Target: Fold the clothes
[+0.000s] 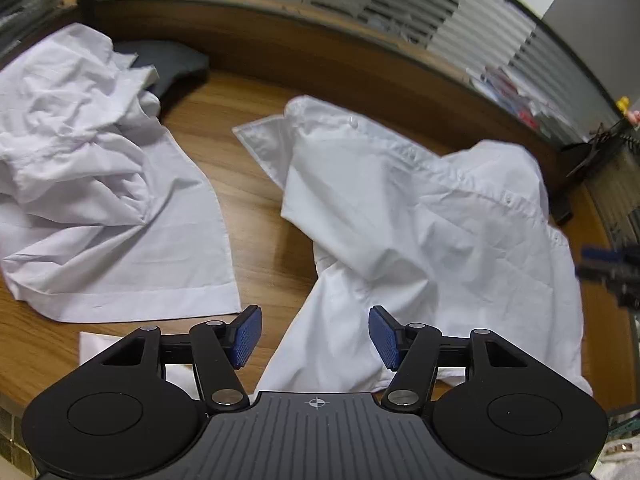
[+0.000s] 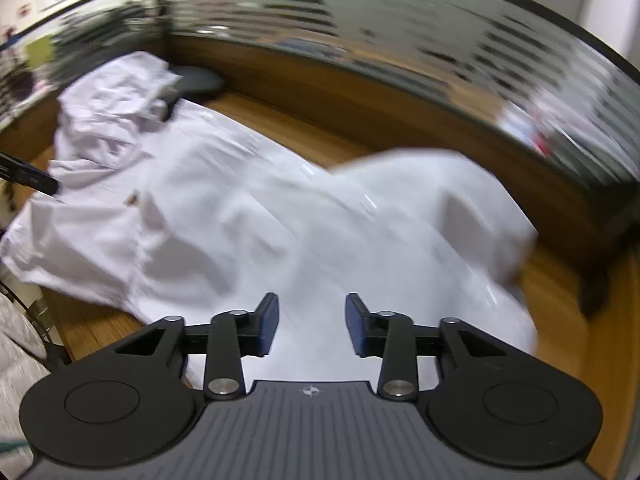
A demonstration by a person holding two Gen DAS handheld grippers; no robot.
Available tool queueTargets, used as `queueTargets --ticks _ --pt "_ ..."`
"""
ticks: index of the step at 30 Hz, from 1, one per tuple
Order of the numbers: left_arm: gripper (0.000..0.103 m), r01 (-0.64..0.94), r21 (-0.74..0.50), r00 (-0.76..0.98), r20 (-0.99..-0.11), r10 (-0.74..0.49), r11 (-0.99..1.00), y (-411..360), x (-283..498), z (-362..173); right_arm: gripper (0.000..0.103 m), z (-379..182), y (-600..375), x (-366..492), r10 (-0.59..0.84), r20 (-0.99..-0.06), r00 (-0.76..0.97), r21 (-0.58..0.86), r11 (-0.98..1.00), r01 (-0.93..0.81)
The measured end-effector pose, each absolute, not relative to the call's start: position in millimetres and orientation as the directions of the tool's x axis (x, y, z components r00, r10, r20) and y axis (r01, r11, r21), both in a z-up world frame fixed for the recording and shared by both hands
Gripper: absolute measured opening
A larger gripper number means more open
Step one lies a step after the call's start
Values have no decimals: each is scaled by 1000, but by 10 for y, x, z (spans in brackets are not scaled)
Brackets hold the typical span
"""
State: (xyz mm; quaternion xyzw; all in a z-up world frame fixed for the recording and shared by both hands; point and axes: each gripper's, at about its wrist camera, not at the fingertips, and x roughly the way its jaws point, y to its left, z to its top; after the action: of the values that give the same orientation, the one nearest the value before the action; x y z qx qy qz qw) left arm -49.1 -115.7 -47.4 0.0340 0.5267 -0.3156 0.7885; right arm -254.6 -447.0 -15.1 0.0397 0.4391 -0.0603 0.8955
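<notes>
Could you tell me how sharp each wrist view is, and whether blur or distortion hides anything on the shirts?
Left wrist view: sharp, with buttons readable on the white shirt; fisheye bends the wooden table edge; the right gripper at the frame edge is smeared. Right wrist view: motion blur smears the shirt and background, so no buttons are legible, though the gripper's own fingers stay crisp.

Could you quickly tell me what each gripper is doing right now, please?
Left gripper: open, holding nothing, above the white shirt.
Right gripper: open, holding nothing, above the same shirt.
</notes>
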Motion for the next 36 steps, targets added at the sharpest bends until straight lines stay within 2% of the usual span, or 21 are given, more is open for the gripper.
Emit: queueTargets --ticks 7,12,18,27,32,35,36 --pt "61 542 -257 183 -893 -411 800 -1282 -312 -819 45 -25 -4360 -1670 58 -771 634 53 998 -28" --pt "61 469 -366 92 -885 -457 804 -1243 -169 -1005 47 -7 -4322 -1147 127 -781 611 69 991 -118" --pt "60 435 -417 69 -868 -491 798 -1273 -123 -1130 58 -25 -4168 -389 180 -787 590 41 970 -241" --pt "59 360 -508 35 -831 -556 782 -1309 -18 -1265 62 -191 -3860 555 223 -813 538 10 929 -370" --pt "43 354 -533 -16 -825 -564 769 -1368 -51 -1386 66 -339 -3688 1001 243 -845 476 30 911 -411" --pt "23 354 -548 -40 -819 -573 758 -1377 -66 -1436 66 -454 -3603 1271 245 -866 436 48 908 -416" --pt "12 356 -552 -44 -816 -577 754 -1370 -71 -1440 66 -500 -3588 1359 249 -874 417 61 908 -415"
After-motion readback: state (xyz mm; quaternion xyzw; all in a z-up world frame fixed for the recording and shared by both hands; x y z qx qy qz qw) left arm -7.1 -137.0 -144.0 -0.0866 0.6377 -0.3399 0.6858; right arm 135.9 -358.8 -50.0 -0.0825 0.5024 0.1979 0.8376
